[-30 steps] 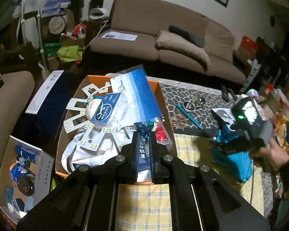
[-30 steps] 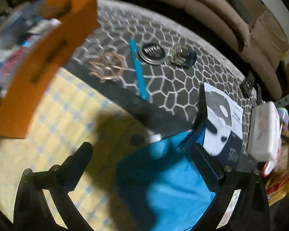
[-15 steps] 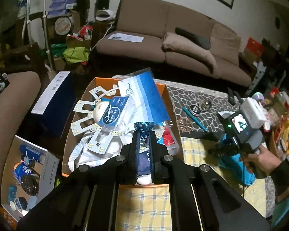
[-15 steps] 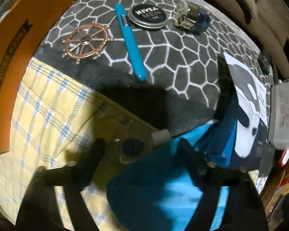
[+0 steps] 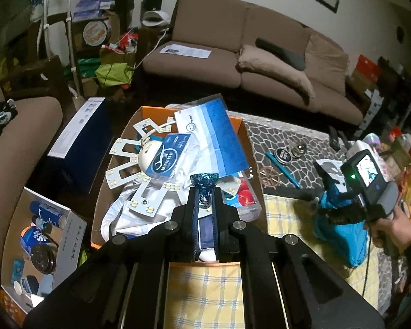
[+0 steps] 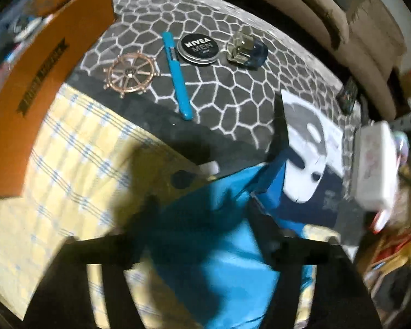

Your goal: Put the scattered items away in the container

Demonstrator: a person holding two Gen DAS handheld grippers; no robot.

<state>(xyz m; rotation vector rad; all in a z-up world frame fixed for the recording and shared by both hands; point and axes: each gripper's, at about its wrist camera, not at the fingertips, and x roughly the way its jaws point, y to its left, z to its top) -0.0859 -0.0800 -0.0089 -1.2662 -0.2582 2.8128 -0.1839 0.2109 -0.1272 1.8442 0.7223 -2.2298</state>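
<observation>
My left gripper (image 5: 205,192) is shut on a crinkled blue foil packet (image 5: 205,182) and hangs over the orange cardboard box (image 5: 150,111), which is full of LED panels, a blue-and-white bag and plastic packs. My right gripper (image 6: 205,213) points down at a bright blue cloth bag (image 6: 219,260) on the yellow checked cloth. Its jaws are opening, with the bag lying between the blurred fingers (image 6: 263,219) and no clear pinch on it. In the left wrist view a hand holds that right gripper (image 5: 339,211) above the blue bag (image 5: 342,235).
On the grey honeycomb mat lie a copper ship's wheel (image 6: 131,75), a blue pen (image 6: 176,76), a Nivea tin (image 6: 197,48), a small glass bottle (image 6: 246,50) and a face-mask packet (image 6: 307,150). A white case (image 6: 375,164) sits at the right. The orange box's wall (image 6: 41,82) stands at the left.
The right gripper's jaws narrowed over the blue bag, then widened again, and its view drew back a little from the mat. The left gripper kept still with the foil packet.
</observation>
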